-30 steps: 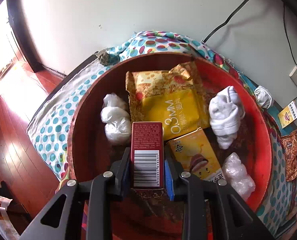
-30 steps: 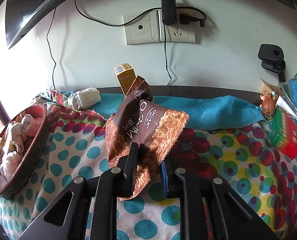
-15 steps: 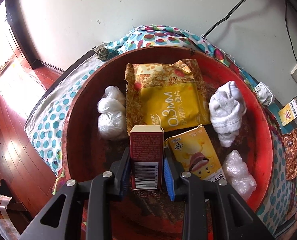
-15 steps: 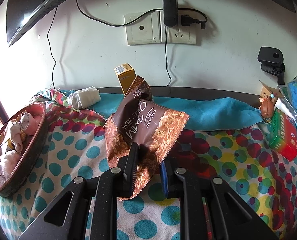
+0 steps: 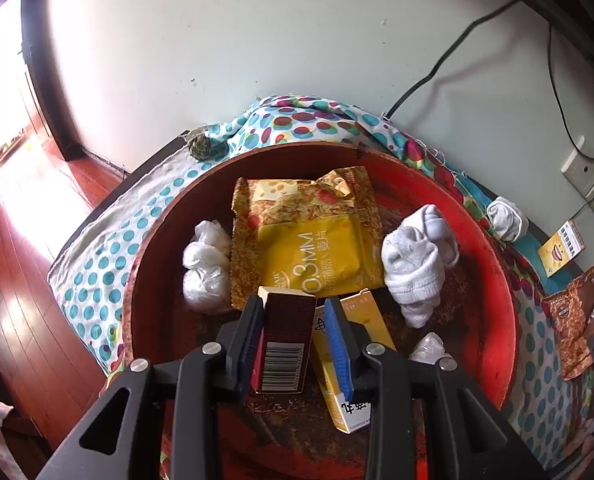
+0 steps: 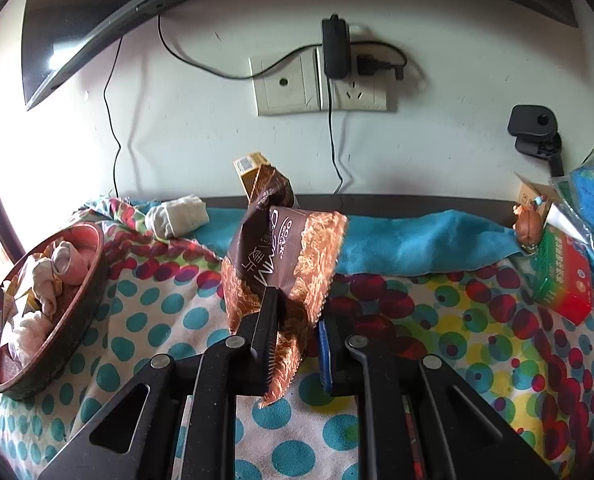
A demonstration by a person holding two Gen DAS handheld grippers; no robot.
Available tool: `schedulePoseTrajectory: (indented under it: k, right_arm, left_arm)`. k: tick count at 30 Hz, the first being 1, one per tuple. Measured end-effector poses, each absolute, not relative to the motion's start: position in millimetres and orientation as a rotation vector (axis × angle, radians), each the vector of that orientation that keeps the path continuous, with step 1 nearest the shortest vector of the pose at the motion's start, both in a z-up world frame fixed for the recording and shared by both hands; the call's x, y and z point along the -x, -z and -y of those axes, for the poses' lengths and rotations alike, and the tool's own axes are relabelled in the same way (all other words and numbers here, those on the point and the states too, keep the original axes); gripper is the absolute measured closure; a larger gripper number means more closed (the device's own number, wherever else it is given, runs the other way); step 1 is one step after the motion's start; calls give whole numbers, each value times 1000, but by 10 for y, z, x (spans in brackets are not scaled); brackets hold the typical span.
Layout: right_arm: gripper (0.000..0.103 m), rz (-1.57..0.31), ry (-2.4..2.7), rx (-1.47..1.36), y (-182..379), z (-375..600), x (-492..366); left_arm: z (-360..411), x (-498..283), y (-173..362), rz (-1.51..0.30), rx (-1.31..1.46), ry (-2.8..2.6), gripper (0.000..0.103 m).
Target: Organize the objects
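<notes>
1. Dark red box (image 5: 287, 340) between the fingers of the left gripper (image 5: 293, 304), down inside the round red tray (image 5: 493, 300). Black finger close against the box's left side; blue-padded finger standing clear of its right side, with a strip of the yellow carton (image 5: 337, 392) showing in the gap.
2. Left jaws just been opening, now released around the box rather than pinching it.
3. Box upright with a slight lean, long axis running away from the camera, barcode face toward the lens, top end against the lower edge of the yellow snack bag (image 5: 317, 256).
4. Left gripper pitched steeply down into the tray, near its front edge.
5. Brown snack bag (image 6: 281, 248) clamped at its lower edge between the fingers of the right gripper (image 6: 297, 308), above the polka-dot cloth (image 6: 437, 340) on the surface.
6. Bag standing on end, long axis rising away from the fingers toward the wall, printed face turned to the camera, bottom corner hanging in front of the black finger.
7. Right gripper angled moderately downward, well right of the tray.
</notes>
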State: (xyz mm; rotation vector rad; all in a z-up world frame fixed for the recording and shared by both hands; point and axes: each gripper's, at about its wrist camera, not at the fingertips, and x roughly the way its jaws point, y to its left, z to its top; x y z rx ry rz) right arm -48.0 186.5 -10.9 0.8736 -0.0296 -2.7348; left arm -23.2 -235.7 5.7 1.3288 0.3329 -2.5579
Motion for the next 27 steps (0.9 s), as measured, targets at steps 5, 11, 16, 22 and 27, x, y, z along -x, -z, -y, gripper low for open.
schedulePoseTrajectory:
  k: [5, 11, 16, 22, 27]
  right_arm:
    - [88, 27, 2743, -846, 81, -1866, 446]
    - [88, 75, 2730, -845, 19, -1867, 414]
    - [89, 66, 2726, -790, -182, -1767, 351]
    - [91, 26, 2694, -726, -472, -1549, 255]
    - [92, -6, 2665, -679, -680, -1355, 158]
  left_arm:
    - [2281, 265, -51, -294, -1331, 2567, 68]
    - [2269, 291, 6, -273, -1360, 2559, 66]
    - [2252, 297, 16, -246, -1370, 2553, 65]
    - [2245, 291, 9, -229, -1367, 2542, 64]
    - [2232, 284, -14, -190, -1349, 2543, 64]
